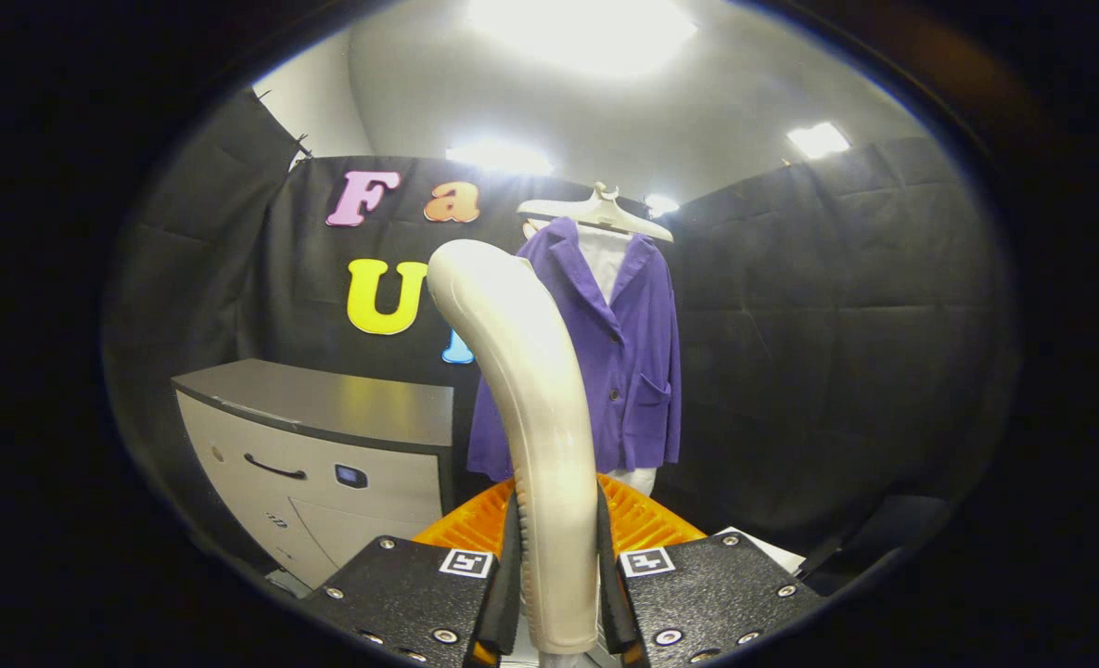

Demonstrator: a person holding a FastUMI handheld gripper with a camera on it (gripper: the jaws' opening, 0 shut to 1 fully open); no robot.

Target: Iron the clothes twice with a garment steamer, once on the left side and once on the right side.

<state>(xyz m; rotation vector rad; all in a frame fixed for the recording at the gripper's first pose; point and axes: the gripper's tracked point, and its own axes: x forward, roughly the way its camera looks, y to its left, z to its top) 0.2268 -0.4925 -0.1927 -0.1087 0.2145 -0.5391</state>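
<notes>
My gripper [556,594] is shut on the cream-white garment steamer [530,390], both black fingers pressing its handle from either side. The steamer rises upright from between the fingers and curves at its top toward the left. Beyond it a purple jacket [628,353] over a white shirt hangs on a white hanger [600,211] against the black wall. The steamer's body covers the jacket's left part. The steamer's head is some way short of the cloth.
A grey-and-white cabinet [326,445] with a dark handle stands left of the jacket. An orange ribbed piece [637,521] lies just beyond the fingers. A dark object [883,538] sits low at the right. Bright ceiling lights glare above.
</notes>
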